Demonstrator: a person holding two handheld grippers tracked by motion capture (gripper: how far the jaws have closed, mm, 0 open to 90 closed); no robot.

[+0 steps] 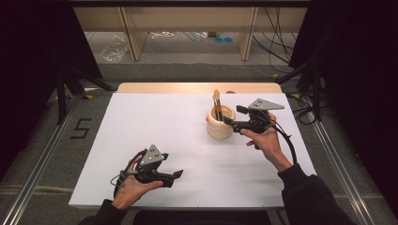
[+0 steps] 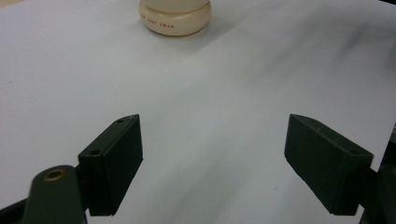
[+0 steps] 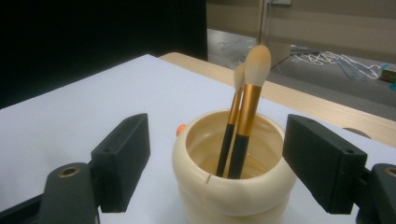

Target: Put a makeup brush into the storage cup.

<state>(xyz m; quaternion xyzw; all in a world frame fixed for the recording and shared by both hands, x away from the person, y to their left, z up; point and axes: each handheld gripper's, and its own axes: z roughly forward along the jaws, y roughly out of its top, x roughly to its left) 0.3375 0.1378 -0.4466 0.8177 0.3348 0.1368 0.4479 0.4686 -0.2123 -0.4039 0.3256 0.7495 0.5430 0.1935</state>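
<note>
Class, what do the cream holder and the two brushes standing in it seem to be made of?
Holder: probably glazed ceramic or smooth plastic; even cream sheen, thick rounded rim. Brushes: handles look glossy black with metallic gold collars; heads look like soft pale bristles.

Cream cup (image 3: 233, 191) holds two brushes (image 3: 245, 121) with black-and-gold handles and pale bristles; white desk (image 1: 187, 140); black tools.

Left hand-held gripper (image 1: 174, 177): held low at the person's near left, lying about level, jaws spread wide, nothing between them. Right hand-held gripper (image 1: 233, 115): held farther forward on the right, forearm angled inward, jaws wide apart, pads pressing nothing.
</note>
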